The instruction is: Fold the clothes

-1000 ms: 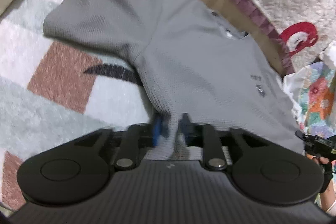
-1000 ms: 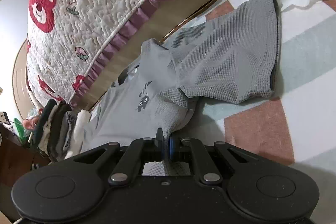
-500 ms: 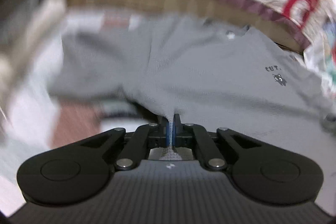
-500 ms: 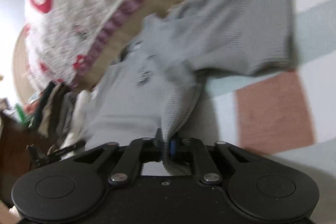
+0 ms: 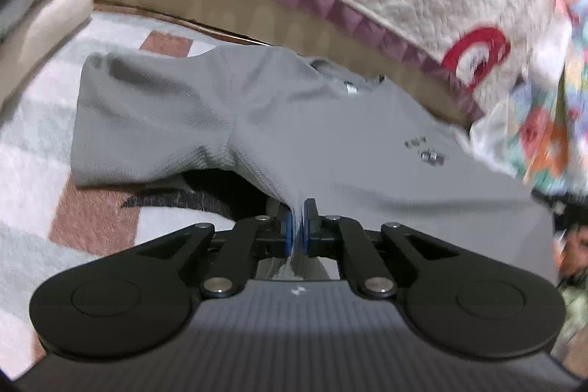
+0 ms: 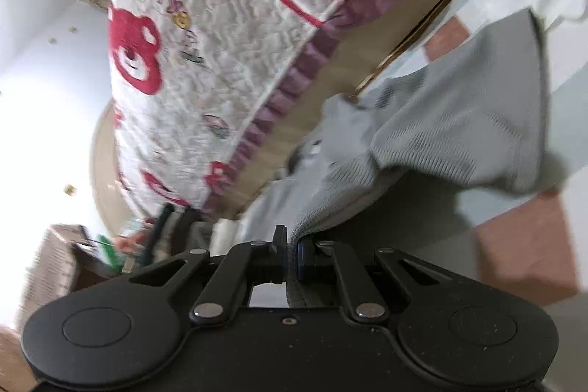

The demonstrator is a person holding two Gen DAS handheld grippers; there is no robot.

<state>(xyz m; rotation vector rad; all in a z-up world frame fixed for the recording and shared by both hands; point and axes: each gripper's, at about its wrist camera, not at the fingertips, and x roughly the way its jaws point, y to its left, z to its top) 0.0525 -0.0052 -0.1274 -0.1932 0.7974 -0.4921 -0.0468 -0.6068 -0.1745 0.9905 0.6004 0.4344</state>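
A grey waffle-knit T-shirt (image 5: 330, 135) with a small chest print lies on a patterned rug, collar toward the bed. My left gripper (image 5: 298, 226) is shut on the shirt's bottom hem and lifts it off the rug, leaving a shadow under the cloth. My right gripper (image 6: 291, 252) is shut on the hem at the other side of the same shirt (image 6: 459, 135), raised well above the rug. One sleeve hangs spread in each view.
A bed with a white quilt with red bears (image 6: 228, 35) and a purple frill (image 5: 330, 6) runs along the far side. Folded clothes (image 5: 40, 6) stack at left. Floral fabric (image 5: 544, 127) lies at right. The rug (image 5: 73, 208) has pink, white and mint blocks.
The left gripper closed on the hem. Both grippers rose with the shirt's bottom edge, pulling it off the rug, and both views tilted up toward the bed.
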